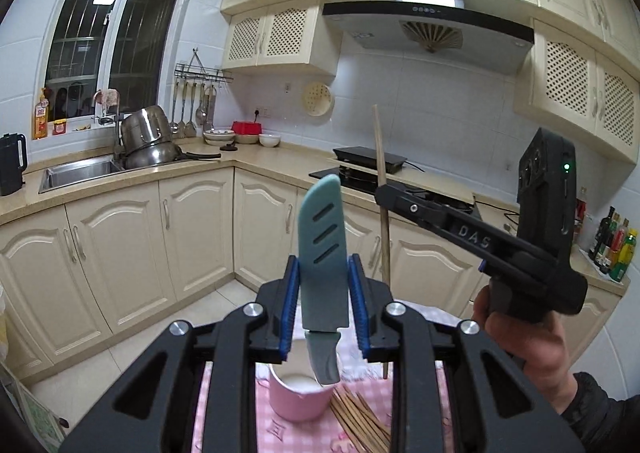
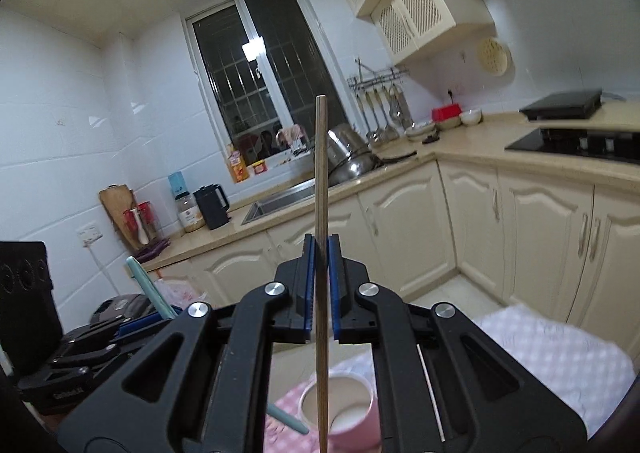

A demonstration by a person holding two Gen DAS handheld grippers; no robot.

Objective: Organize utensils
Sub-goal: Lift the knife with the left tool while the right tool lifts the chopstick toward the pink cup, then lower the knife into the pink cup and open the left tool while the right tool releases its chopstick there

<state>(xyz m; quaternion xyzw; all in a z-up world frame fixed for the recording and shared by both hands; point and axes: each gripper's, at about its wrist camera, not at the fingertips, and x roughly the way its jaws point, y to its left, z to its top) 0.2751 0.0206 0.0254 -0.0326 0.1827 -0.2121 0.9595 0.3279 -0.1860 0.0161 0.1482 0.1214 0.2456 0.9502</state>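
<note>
My left gripper [image 1: 323, 293] is shut on a teal sheathed knife [image 1: 322, 253], held upright with its handle end pointing down over a pink cup [image 1: 298, 399]. My right gripper [image 2: 319, 285] is shut on a single wooden chopstick [image 2: 321, 193], held upright with its lower tip above the pink cup [image 2: 340, 407]. In the left wrist view the right gripper [image 1: 386, 193] shows at the right, with the chopstick [image 1: 382, 181] in its fingers. Several wooden chopsticks [image 1: 360, 421] lie on the pink checked cloth [image 1: 280, 429] beside the cup. The knife [image 2: 150, 289] also shows at the left of the right wrist view.
Cream kitchen cabinets [image 1: 120, 245] and a countertop with a sink [image 1: 76, 173], steel pots [image 1: 150, 141] and a black hob [image 1: 360, 173] lie beyond. A black kettle [image 2: 212, 205] and cutting board [image 2: 120, 209] stand on the left counter. The cloth [image 2: 560, 349] extends right.
</note>
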